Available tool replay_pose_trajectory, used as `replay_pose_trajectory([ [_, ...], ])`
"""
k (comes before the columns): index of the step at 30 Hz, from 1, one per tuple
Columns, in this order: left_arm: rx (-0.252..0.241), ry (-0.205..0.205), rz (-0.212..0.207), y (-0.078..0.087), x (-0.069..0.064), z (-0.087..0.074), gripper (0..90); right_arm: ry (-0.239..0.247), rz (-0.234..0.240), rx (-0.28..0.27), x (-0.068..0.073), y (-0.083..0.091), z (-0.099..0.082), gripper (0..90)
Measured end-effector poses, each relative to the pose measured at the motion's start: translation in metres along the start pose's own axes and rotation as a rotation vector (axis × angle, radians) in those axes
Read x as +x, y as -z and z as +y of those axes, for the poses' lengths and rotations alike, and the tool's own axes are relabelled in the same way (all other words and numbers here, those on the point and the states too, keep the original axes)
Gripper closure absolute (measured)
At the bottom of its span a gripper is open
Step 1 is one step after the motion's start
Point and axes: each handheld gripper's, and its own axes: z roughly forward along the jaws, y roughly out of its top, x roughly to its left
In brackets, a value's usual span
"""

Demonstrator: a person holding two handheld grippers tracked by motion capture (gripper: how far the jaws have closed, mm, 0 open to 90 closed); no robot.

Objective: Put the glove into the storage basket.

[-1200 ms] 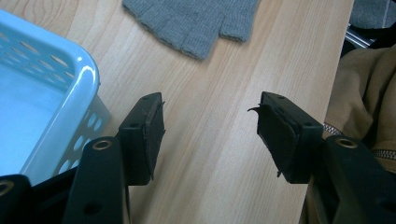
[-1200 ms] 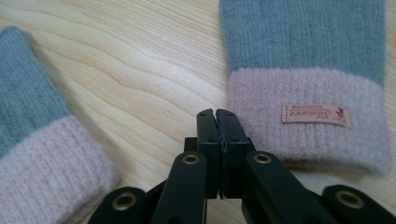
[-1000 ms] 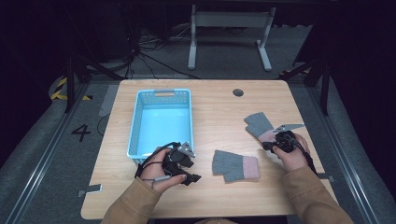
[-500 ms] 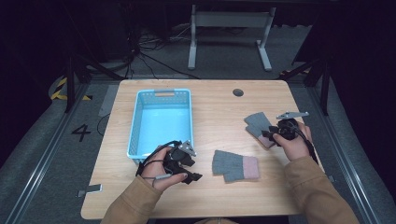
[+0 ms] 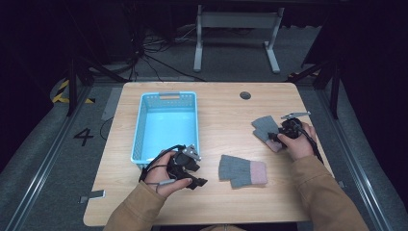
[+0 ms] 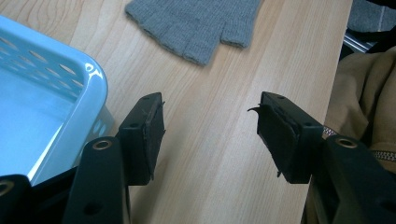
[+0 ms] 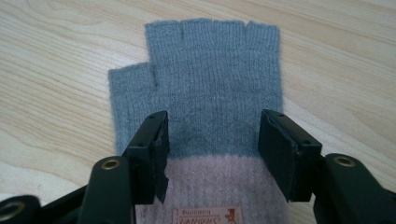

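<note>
A wooden table (image 5: 216, 103) is seen from above, with a light blue basket (image 5: 166, 125) placed on its left half, toward 10 o'clock from the table's middle. Two grey fingerless gloves with pink cuffs are laid flat on the wood. One glove (image 5: 242, 171) is set near the front edge at about 5 o'clock from the middle, its pink cuff turned to the right. The second glove (image 5: 263, 126) is found at about 3 o'clock, close to the right edge.

The left gripper (image 5: 195, 174) is held in the person's left hand (image 5: 163, 175) just in front of the basket's near right corner, at about 7 o'clock. In the left gripper view its jaws are seen spread wide over bare wood, with nothing between them; the basket's corner (image 6: 70, 93) is seen at the left and the near glove (image 6: 196, 23) at 12 o'clock beyond the jaws.

The right gripper (image 5: 275, 136) is held in the right hand (image 5: 299, 142) at the second glove. In the right gripper view (image 7: 212, 149) its jaws are seen wide apart, one at each side of that glove (image 7: 210, 88), about where grey meets pink. Whether the pads are touching the knit cannot be told. A label (image 7: 205, 217) is seen on the pink cuff, and the short finger openings are pointed toward 12 o'clock.
</note>
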Motion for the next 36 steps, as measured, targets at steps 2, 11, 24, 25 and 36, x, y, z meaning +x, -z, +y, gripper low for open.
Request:
replay_pose_trajectory([
  [2,0.0,-0.001,-0.003,0.0,0.0,0.001,42.2,0.005,-0.001,0.009,0.0,-0.001,0.0,47.7],
  [11,0.001,-0.007,-0.005,-0.001,-0.001,0.002,42.3,0.0,-0.001,0.029,0.001,-0.003,0.001,74.6],
  [24,-0.001,-0.003,-0.005,0.0,0.0,0.002,42.3,0.041,0.017,0.017,0.007,0.01,0.004,82.5],
  [25,-0.004,-0.002,-0.003,0.0,0.0,0.002,42.3,0.046,0.019,0.008,0.007,0.012,0.004,82.5],
  [36,-0.006,-0.008,-0.002,0.0,-0.001,0.003,42.3,0.095,0.078,-0.062,0.018,0.047,0.005,82.5],
])
